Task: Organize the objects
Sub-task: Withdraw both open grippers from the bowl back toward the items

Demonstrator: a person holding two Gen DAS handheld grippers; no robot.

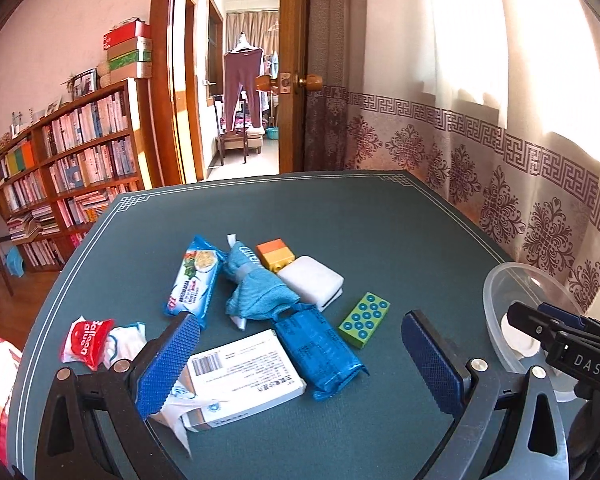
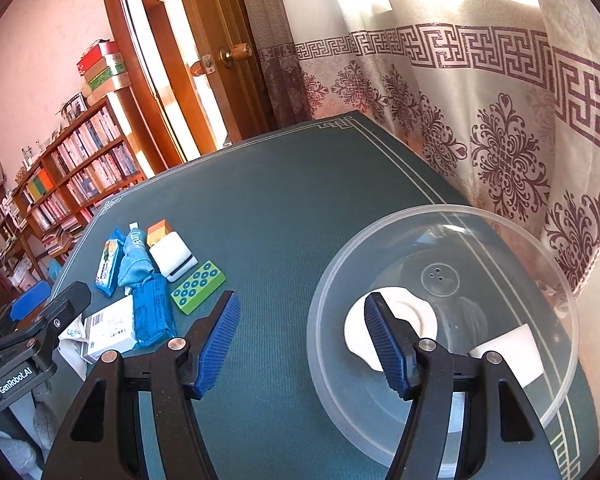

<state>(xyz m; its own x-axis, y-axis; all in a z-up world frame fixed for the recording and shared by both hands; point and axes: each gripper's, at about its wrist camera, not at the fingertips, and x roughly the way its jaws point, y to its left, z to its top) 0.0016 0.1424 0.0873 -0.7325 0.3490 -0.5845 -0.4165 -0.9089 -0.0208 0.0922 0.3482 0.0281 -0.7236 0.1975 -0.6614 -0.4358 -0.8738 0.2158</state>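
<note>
Objects [image 1: 260, 312] sit clustered mid-counter [image 1: 300, 216], clear bowl [image 2: 444, 312] at its right edge; left gripper [image 1: 300, 364] fingers wide and empty over white box [image 1: 244, 376], right gripper [image 2: 300, 344] half-open, empty, straddling bowl rim — likely risk: overlapping packets drag along.

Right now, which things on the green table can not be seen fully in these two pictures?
- White printed box: left wrist view, near corner behind the left gripper's blue pad.
- White round pad in the clear plastic bowl: right wrist view, partly behind a right gripper finger.
- Box print: too small.
</note>
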